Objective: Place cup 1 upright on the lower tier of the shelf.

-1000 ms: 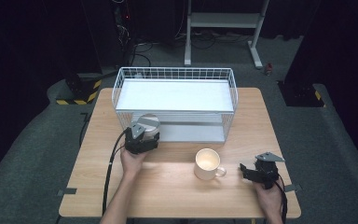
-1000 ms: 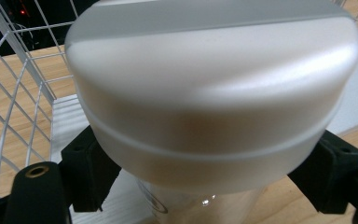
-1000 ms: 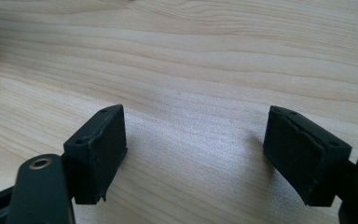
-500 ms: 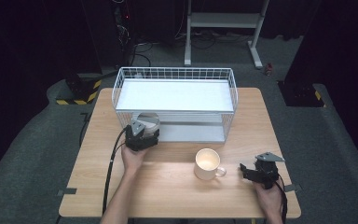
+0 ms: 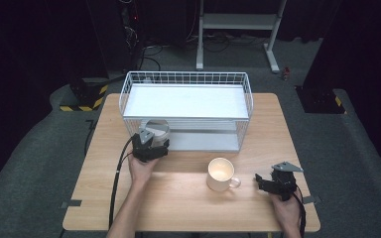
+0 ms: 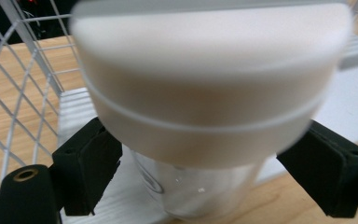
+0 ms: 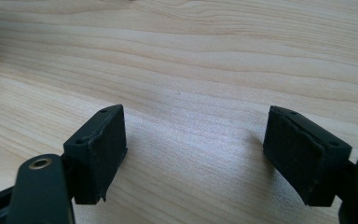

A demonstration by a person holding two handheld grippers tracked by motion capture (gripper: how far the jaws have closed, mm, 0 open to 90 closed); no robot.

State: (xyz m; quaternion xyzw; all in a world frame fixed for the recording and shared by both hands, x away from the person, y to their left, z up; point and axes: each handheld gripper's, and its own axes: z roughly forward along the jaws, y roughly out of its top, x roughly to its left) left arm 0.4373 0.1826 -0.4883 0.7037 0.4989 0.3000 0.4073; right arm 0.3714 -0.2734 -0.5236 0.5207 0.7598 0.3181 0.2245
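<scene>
While the left tongs [image 5: 151,141], jaws just widened off the lidded glass jar [image 6: 205,140] set upright on the wire rack's [image 5: 188,79] lower shelf, looked near done placing, the cream mug [image 5: 221,174] waited on the surface [image 5: 178,198] beside the released right tongs [image 5: 265,182], nothing blocking.

I'm working in a lab-like recording room: black curtains all round, grey carpet [image 5: 44,148], a hazard-striped base [image 5: 82,105], cables, and one wooden table [image 5: 178,198].
</scene>
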